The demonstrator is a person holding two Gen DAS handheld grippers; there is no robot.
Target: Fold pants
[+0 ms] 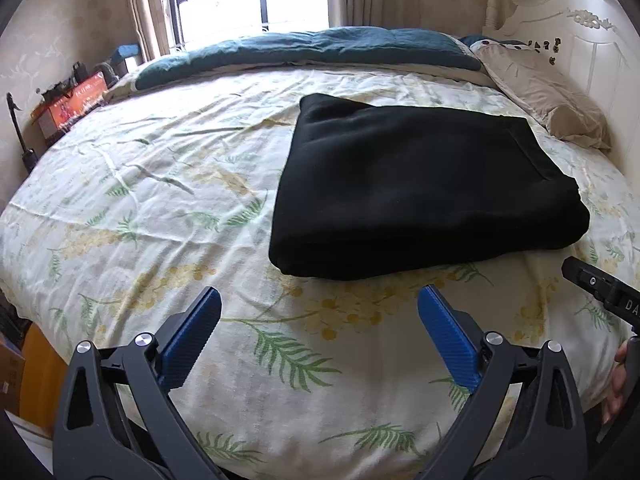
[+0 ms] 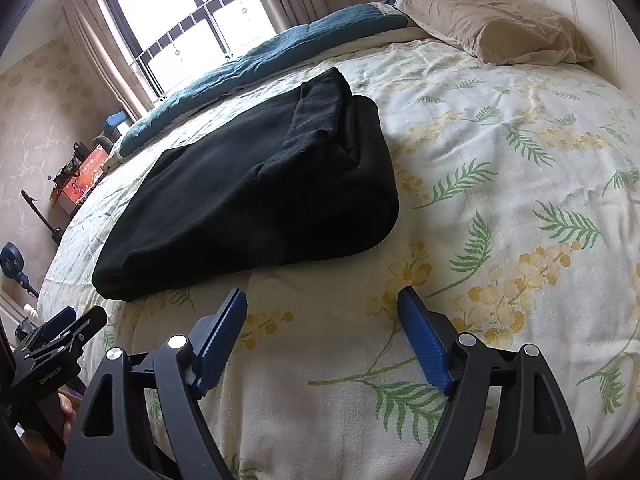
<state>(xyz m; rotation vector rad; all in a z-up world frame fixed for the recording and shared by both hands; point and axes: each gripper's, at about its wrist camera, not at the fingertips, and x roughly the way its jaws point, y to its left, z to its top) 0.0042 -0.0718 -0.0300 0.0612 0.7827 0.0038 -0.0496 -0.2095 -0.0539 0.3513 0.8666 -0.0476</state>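
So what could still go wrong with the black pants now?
The folded black pants look uneven: in the right wrist view, one thick layer humps up on top, so the stack might slump open. Both claws, left and right, are open and close by, and could bump the edge.

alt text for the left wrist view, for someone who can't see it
Black pants lie folded into a thick rectangle on a bed's floral sheet. In the foreground, the left gripper is open and empty over the sheet, short of the pants. A teal duvet, a beige pillow and a window lie beyond.
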